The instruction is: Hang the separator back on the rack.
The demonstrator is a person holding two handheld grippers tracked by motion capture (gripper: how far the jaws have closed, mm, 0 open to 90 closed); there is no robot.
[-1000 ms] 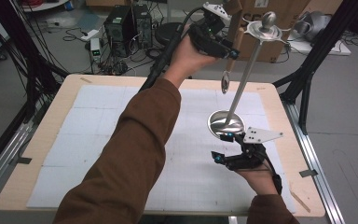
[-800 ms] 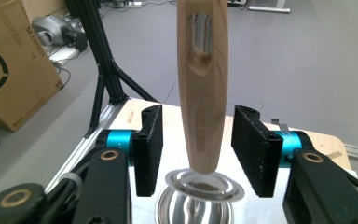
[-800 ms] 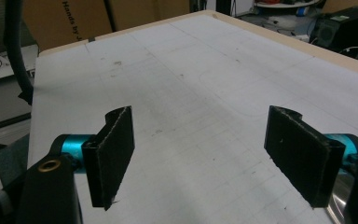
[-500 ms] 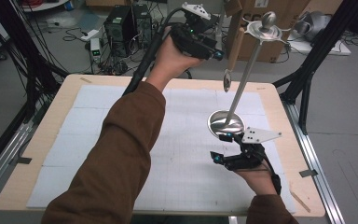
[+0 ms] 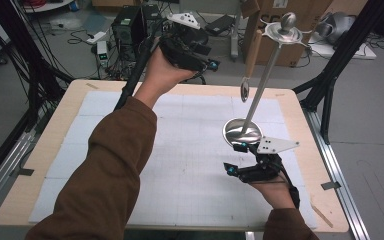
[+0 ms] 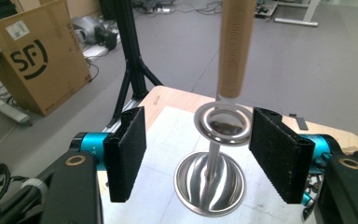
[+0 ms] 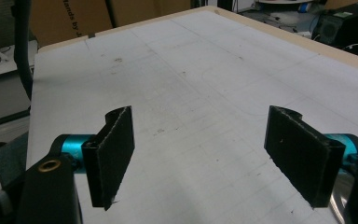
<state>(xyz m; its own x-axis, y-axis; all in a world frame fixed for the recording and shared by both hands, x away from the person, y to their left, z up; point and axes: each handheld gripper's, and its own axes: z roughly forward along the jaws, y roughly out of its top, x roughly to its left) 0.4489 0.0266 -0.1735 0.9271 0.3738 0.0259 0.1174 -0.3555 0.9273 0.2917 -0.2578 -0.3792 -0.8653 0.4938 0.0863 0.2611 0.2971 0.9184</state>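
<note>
Since the earlier frames the left gripper (image 5: 207, 62) had drawn back and upward from the hanging utensil (image 5: 249, 62), leaving it on the stand. Its fingers (image 6: 128, 149) stood wide apart, holding nothing, their black pads foam-like and coarse. Between them in the left gripper view hung the utensil's steel ring end (image 6: 223, 122) below a smooth wooden handle (image 6: 234, 46). The right gripper (image 5: 240, 157) rested low beside the stand's base (image 5: 242, 132), likely to steady it, fingers (image 7: 114, 149) spread wide. The polished metal stand (image 5: 265, 75) rose tilted from a round dished foot on the gridded white worktop (image 5: 190, 150).
</note>
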